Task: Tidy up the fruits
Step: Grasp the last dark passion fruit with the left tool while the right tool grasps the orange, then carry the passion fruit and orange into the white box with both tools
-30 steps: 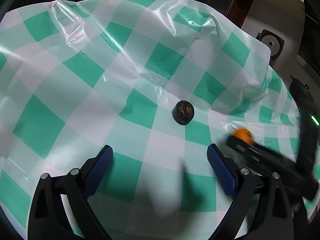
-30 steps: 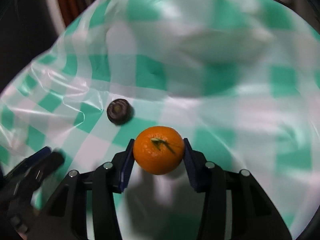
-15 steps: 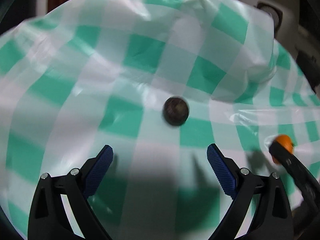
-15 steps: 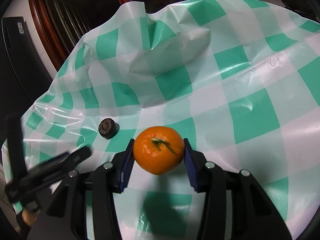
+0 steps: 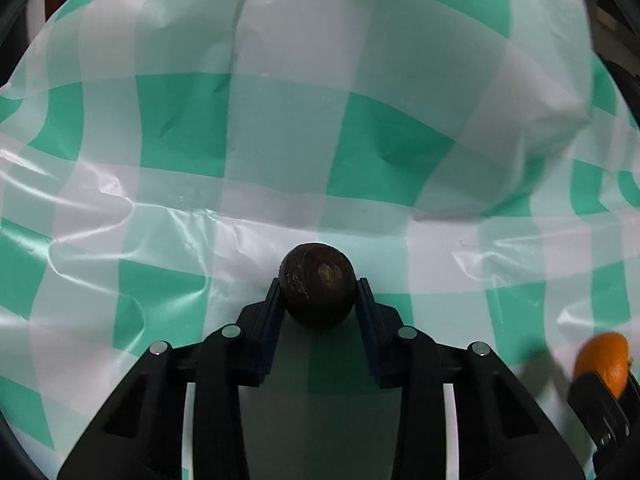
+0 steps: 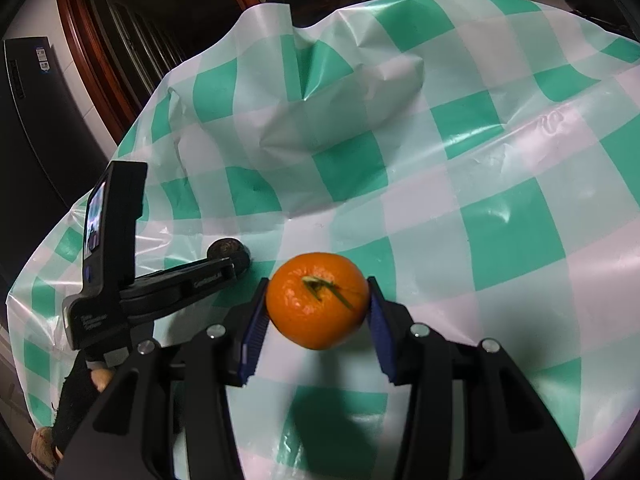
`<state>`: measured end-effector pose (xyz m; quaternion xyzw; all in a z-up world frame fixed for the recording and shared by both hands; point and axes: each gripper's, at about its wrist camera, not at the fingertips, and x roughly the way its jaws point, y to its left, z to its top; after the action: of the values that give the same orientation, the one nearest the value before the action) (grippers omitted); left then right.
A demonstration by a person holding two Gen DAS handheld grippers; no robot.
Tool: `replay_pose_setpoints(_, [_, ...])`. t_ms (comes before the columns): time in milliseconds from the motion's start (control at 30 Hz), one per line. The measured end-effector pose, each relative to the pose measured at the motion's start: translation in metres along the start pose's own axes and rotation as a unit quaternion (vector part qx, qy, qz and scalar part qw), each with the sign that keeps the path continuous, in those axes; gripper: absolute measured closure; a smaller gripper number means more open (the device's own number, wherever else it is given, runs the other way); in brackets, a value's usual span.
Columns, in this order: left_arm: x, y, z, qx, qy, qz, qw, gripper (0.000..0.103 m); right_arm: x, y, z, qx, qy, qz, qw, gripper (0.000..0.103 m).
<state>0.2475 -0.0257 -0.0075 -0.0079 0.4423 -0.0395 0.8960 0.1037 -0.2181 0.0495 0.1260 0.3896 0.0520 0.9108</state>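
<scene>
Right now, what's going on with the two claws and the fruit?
The right claw is shut on the orange mandarin, held just over the green checked tablecloth. The left claw is closed around the dark round fruit, which sits low at the cloth. No bowl or basket is in view.

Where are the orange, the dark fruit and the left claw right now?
orange [image 6: 317, 305]: right wrist view, front face near the stem.
dark fruit [image 5: 318, 285]: left wrist view, centre of its top.
left claw [image 5: 318, 300]: left wrist view, midway between fingertips.

The dark fruit [image 5: 318, 284] sits between the left gripper's [image 5: 319, 300] fingers on the tablecloth [image 5: 280, 152]. To its right, the orange [image 6: 317, 305] sits between the right gripper's [image 6: 318, 312] fingers.
</scene>
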Motion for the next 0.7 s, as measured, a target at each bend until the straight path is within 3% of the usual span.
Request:
replay_pose_setpoints(167, [-0.034,-0.001,-0.016,0.028,-0.026,0.026,0.9989,0.069,-0.001,0.0,0.0,0.001,-0.002,0.002,1.0,0.056])
replay_pose_setpoints(400, [-0.087,0.023,-0.076,0.017,-0.041,0.051,0.9977,0.069,0.0,0.001,0.001,-0.001,0.0,0.0,1.0,0.056])
replay_pose_setpoints(700, [-0.088,0.047,-0.082,0.003,-0.029,0.024,0.9993,0.068,0.0,0.001,0.001,-0.002,-0.001,-0.002,1.0,0.056])
